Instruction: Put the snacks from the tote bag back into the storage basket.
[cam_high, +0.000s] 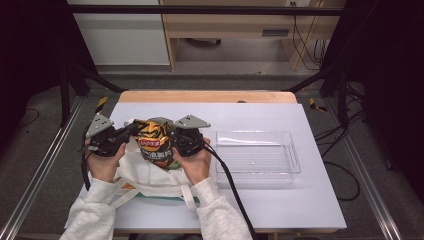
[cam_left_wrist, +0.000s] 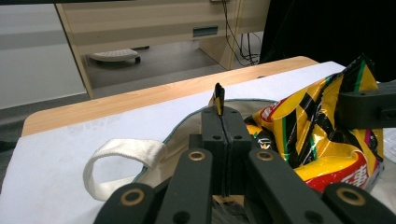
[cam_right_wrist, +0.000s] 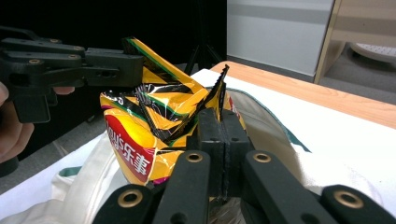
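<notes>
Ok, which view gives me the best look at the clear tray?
The high view: the clear tray lies whole on the white table, to the right of the chip bag and apart from it. The left gripper view catches at most an unclear sliver at its right edge.

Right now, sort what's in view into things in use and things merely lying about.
In use:
- crinkly yellow-and-black foil crisp bag, pinched at its top edge by both
- left gripper, shut on it
- right gripper, shut on it
- white cloth tote bag under the crisp bag

Lying about:
- clear plastic rectangular tray
</notes>
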